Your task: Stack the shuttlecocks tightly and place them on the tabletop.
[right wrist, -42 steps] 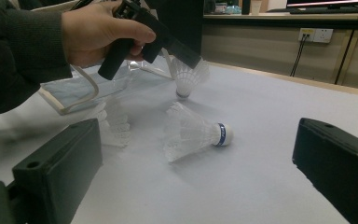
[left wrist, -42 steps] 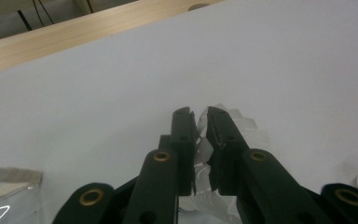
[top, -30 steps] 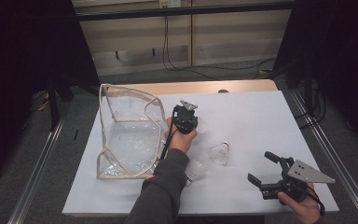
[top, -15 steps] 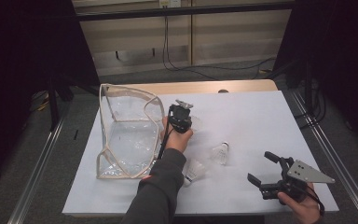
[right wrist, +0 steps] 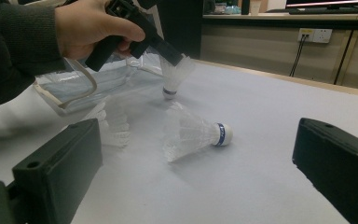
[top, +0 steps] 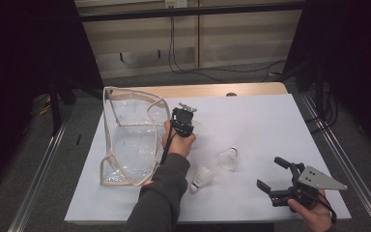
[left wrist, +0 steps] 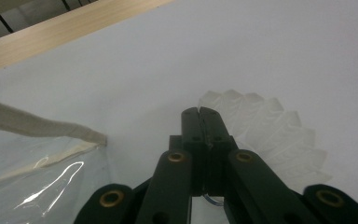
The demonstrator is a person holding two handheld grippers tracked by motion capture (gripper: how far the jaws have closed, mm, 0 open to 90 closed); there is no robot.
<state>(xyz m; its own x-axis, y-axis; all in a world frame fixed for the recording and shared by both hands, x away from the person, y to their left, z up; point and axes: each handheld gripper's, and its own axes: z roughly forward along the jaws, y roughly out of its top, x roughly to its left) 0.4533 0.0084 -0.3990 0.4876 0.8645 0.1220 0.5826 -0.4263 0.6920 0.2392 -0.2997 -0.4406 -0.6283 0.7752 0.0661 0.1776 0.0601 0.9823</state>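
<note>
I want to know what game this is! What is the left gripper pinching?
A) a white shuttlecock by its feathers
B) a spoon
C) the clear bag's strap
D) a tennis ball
A: the left gripper has its jaws shut on the feather skirt of a white shuttlecock, cork end down by the table, beside the clear bag.

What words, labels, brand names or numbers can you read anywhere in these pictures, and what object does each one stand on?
None can be read.
The lying shuttlecock has a blue band near its cork; any print on it is too blurred to read.
The clear bag and the left gripper show no lettering.
</note>
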